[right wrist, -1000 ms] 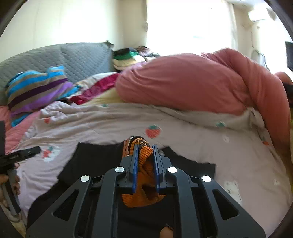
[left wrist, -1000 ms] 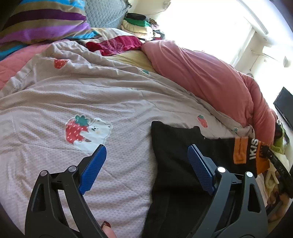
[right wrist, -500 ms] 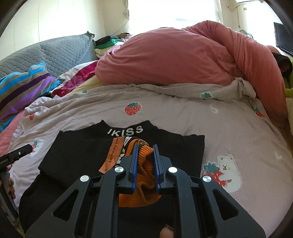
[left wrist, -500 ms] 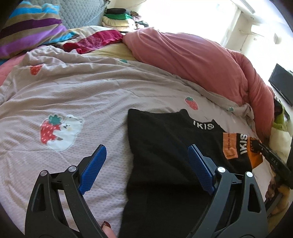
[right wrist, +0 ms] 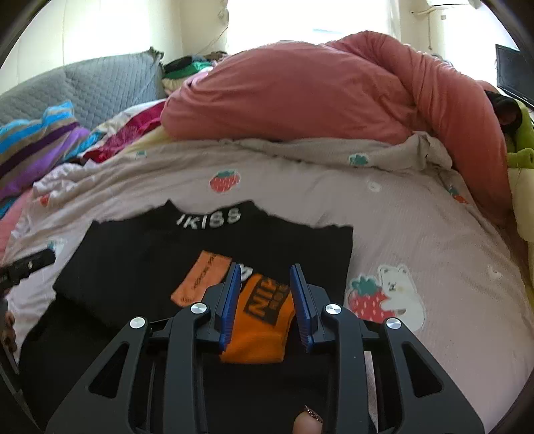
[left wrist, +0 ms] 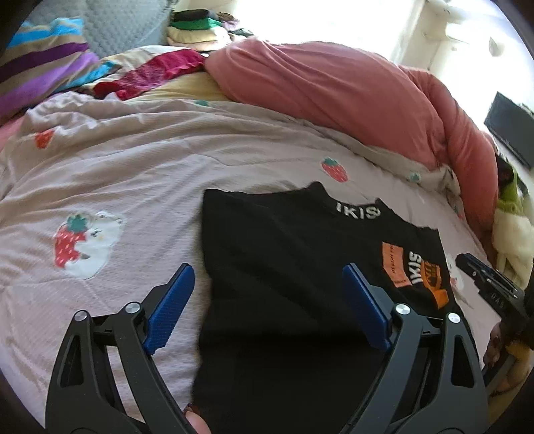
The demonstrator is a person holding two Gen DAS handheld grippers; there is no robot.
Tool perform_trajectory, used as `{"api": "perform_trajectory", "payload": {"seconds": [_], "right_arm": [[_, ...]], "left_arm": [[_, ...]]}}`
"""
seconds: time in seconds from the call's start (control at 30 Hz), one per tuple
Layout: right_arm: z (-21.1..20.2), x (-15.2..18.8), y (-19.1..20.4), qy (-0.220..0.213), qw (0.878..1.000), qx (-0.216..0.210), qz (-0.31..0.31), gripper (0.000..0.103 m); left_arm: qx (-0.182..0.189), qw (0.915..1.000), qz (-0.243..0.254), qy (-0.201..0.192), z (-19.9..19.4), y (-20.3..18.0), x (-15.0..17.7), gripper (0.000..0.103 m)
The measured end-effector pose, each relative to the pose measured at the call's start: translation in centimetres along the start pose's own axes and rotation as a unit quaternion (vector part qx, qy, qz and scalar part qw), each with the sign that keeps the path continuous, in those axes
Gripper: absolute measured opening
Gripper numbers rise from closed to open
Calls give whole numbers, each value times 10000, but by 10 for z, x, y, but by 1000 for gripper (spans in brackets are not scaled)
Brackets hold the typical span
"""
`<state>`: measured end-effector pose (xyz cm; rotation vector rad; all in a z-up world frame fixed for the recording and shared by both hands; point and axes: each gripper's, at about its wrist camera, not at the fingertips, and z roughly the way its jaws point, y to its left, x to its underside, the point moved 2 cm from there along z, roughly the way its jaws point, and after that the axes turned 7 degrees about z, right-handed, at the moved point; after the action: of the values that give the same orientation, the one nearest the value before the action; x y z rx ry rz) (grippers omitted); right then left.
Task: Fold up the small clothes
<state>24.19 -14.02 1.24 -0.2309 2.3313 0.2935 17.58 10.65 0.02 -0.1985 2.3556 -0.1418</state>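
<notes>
A small black top [left wrist: 283, 260] with white "IKISS" on its collar lies flat on the strawberry-print quilt [left wrist: 110, 173]. Its orange sleeve end [right wrist: 263, 317] is folded across the black front, beside an orange patch [right wrist: 202, 280]. My right gripper [right wrist: 266, 297] hovers over that sleeve end with its jaws opening; the cloth lies between the blue pads [right wrist: 230, 300], which no longer press it. My left gripper [left wrist: 267, 300] stands wide over the top's left edge, its jaws closing slightly, with the pads [left wrist: 170, 300] clear of the cloth. Each gripper shows at the other view's edge [left wrist: 484, 283] [right wrist: 26, 265].
A bulky pink duvet [left wrist: 333, 90] is heaped along the far side of the bed. A striped pillow [left wrist: 43, 66], a red cloth [left wrist: 150, 70] and a stack of folded clothes [left wrist: 197, 30] sit at the back left. A dark screen [left wrist: 510, 127] stands at the right.
My right gripper came down, laid the orange sleeve end on the black front and parted its jaws. My left gripper moved right over the top's left part.
</notes>
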Motion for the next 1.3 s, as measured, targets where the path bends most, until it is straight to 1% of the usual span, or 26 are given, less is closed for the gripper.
{"api": "perform_trajectory", "payload": {"seconds": [0.03, 0.1, 0.2, 0.27, 0.37, 0.4, 0.43, 0.53, 0.6, 0.7, 0.83, 0.97, 1.1, 1.2, 1.3], "right_arm": [[1, 3, 2, 44, 10000, 4, -46, 30], [2, 8, 3, 97, 9999, 9, -101, 30], [2, 14, 6, 176, 9998, -12, -134, 32], [2, 18, 7, 240, 9996, -39, -131, 33], [2, 20, 11, 284, 9994, -55, -164, 33], [2, 21, 12, 289, 9994, -59, -173, 34], [2, 21, 13, 296, 9994, -63, -185, 34], [5, 20, 18, 316, 9993, -84, -195, 35], [9, 18, 27, 354, 9990, -175, -216, 35], [15, 14, 46, 335, 9981, -320, -410, 37], [28, 14, 64, 495, 9963, -427, -556, 37], [41, 21, 68, 710, 9944, -387, -684, 37], [56, 31, 58, 965, 9913, 90, -885, 35], [57, 38, 51, 996, 9913, -18, -861, 35], [57, 37, 51, 1008, 9917, -12, -800, 36]], "left_arm": [[-1, 10000, 71, 48, 2, -4, -1, 74], [-7, 9995, 243, 178, 10, -14, -4, 64], [47, 9987, 401, 320, 21, -22, -6, 56], [102, 9979, 480, 433, 29, -24, -4, 53], [3, 9954, 558, 774, 47, -20, 6, 52], [5, 9944, 539, 912, 53, -16, 11, 52], [44, 9941, 511, 956, 55, -14, 15, 52], [130, 9943, 478, 941, 54, -10, 19, 52], [162, 9944, 463, 936, 53, -9, 20, 52], [198, 9949, 424, 899, 52, -7, 22, 52], [235, 9949, 414, 890, 51, -7, 22, 52], [295, 9950, 356, 883, 50, -4, 22, 52], [314, 9950, 349, 885, 50, -4, 21, 52], [315, 9950, 353, 882, 50, -4, 21, 52], [321, 9951, 345, 874, 50, -3, 21, 52]]}}
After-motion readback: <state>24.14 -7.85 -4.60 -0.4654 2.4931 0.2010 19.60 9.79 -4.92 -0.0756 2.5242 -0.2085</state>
